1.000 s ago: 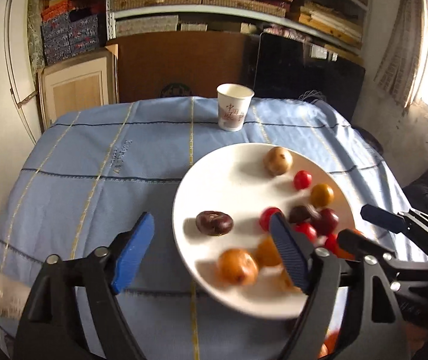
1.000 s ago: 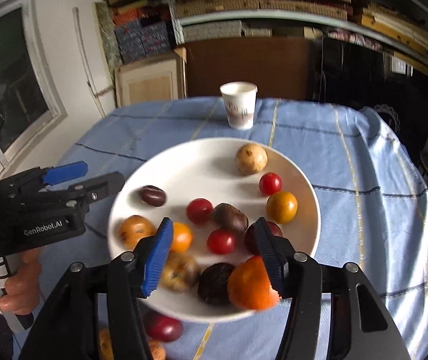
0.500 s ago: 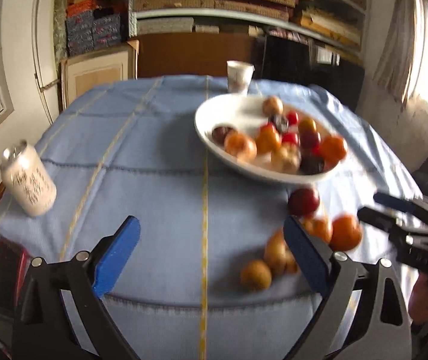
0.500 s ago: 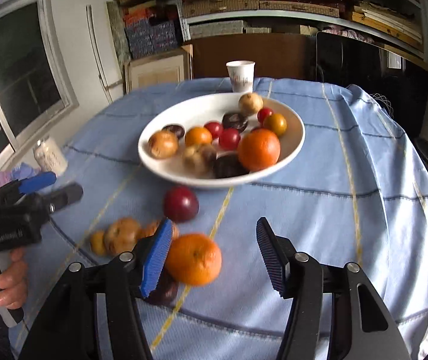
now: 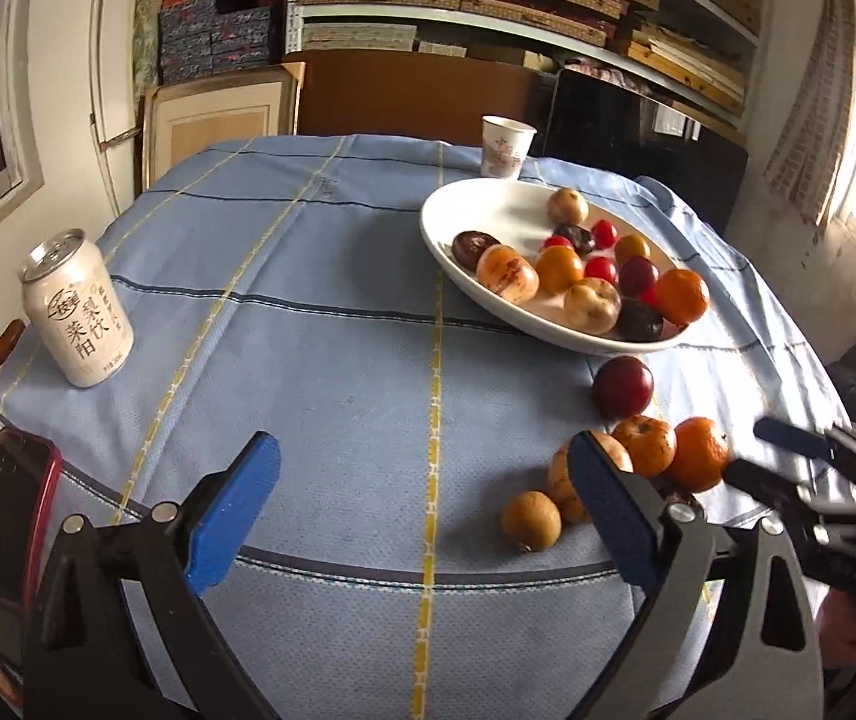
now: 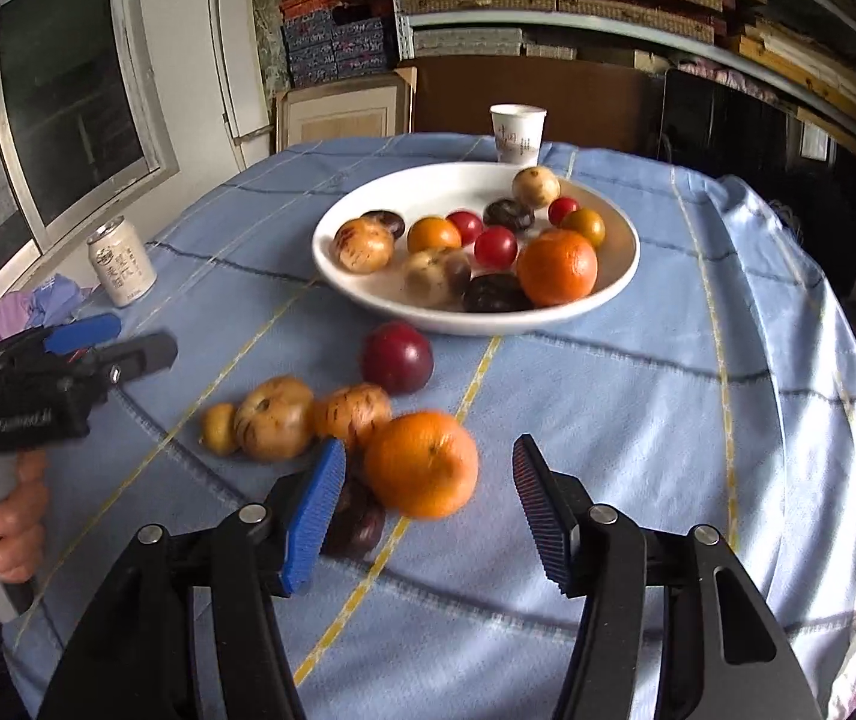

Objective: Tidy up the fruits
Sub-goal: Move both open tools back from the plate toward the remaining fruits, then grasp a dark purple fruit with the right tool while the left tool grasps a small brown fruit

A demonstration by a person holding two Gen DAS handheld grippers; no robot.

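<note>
Blue checked cloth covers the table [image 5: 320,360] in front of you, and the white plate [image 6: 614,282] on it is your landmark. Most of the fruit sits in the plate: a big orange [image 6: 557,267] at its near right rim, small red tomatoes, dark plums and pale brown fruits around it.

Just in front of the plate's near rim a dark red plum [image 6: 397,357] lies on the cloth, apart from the plate. Nearer to you than that plum is a loose cluster: a small yellow-brown fruit [image 6: 219,429], two speckled brown fruits touching each other, a loose orange [image 6: 422,462] and a dark fruit [image 6: 356,519] half hidden behind your right blue pad.

Your right gripper [image 6: 428,504] has its jaws apart and holds nothing. The loose orange sits beyond the tips, closer to the left pad than to the right one, and no pad touches it.

Your left gripper [image 5: 422,498] has its jaws spread wide over bare cloth, well to the left of the plate, with nothing between them. The loose cluster lies just past its right pad; that pad covers part of one brown fruit in the left wrist view.

A drink can [image 5: 77,312] stands far left of the plate, and a paper cup [image 5: 506,147] stands just behind it.
</note>
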